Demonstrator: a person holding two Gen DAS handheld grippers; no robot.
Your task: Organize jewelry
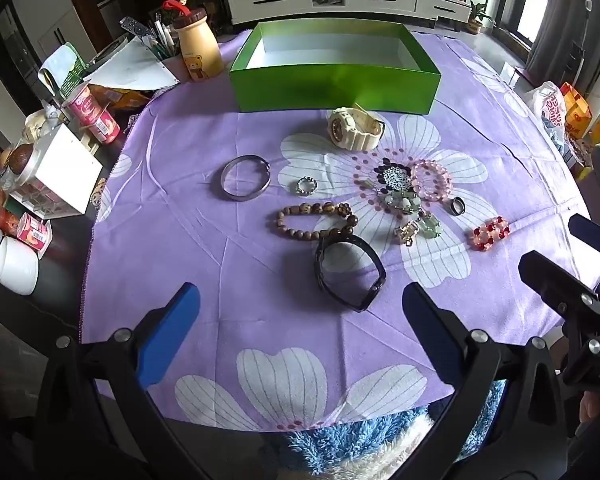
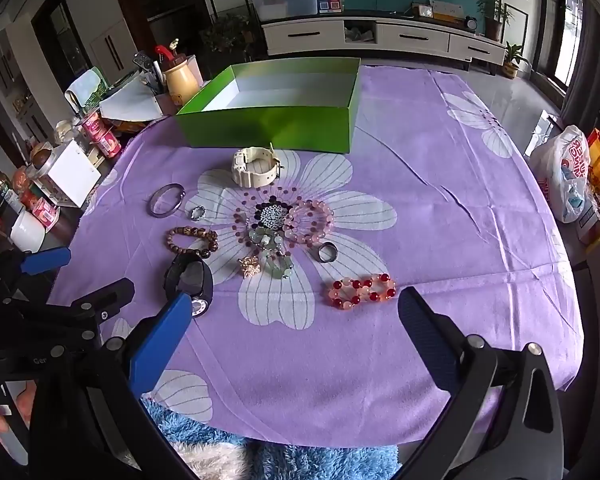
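Jewelry lies loose on a purple flowered cloth (image 1: 188, 248). A cream watch (image 1: 354, 127) sits nearest the empty green box (image 1: 334, 84). Closer to me are a silver bangle (image 1: 245, 178), a wooden bead bracelet (image 1: 314, 220), a black watch (image 1: 350, 272), a pink bead bracelet (image 1: 432, 180), a dark ring (image 1: 458, 205) and a red bead bracelet (image 1: 489, 233). My left gripper (image 1: 300, 304) hovers open just short of the black watch. My right gripper (image 2: 296, 312) is open above the cloth, near the red bead bracelet (image 2: 362, 291), with nothing between its fingers.
Left of the cloth the tabletop is crowded: a bear bottle (image 1: 199, 50), a pen holder, cans (image 1: 98, 114), a white box (image 1: 66, 170) and a white cup (image 1: 17, 266). A plastic bag (image 2: 562, 172) stands off the right edge. A blue fluffy fabric (image 1: 360, 440) lies at the near edge.
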